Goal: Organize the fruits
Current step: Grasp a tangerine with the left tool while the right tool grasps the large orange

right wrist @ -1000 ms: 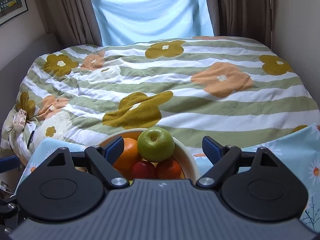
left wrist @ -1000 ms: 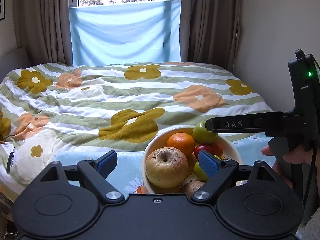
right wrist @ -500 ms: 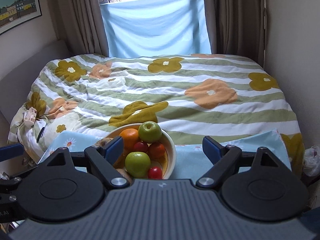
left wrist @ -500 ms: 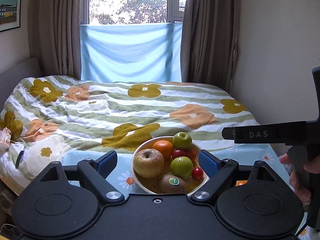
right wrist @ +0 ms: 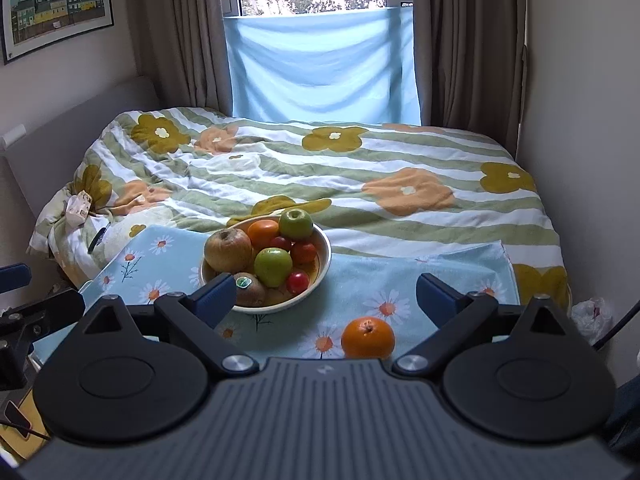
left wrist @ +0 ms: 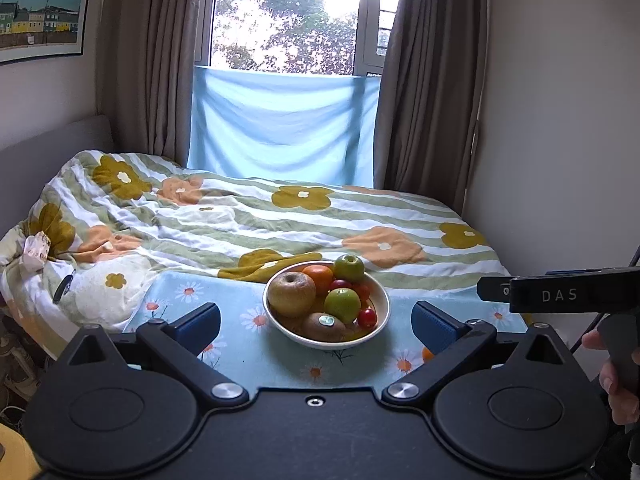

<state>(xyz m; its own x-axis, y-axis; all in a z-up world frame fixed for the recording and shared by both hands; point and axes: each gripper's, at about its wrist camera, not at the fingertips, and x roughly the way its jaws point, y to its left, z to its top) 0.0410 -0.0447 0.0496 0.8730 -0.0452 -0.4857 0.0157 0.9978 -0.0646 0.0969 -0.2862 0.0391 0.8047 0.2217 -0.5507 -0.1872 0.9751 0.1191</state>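
right wrist view: the right gripper (right wrist: 326, 294) hovers wide open and empty, with the loose orange (right wrist: 367, 338) on the daisy-print cloth (right wrist: 432, 276) at 5 o'clock from the white bowl (right wrist: 320, 276). the left gripper (left wrist: 316, 322) is likewise spread wide, holding nothing. the bowl looks heaped with smooth, round fruit, so adding the glossy orange could start a green apple (right wrist: 273, 267) or cherry tomato (right wrist: 297, 282) rolling; the soft cloth may slip too.

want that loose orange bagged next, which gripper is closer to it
Right. The right gripper has the loose orange just ahead between its open fingers; the left gripper faces the bowl, orange off right.
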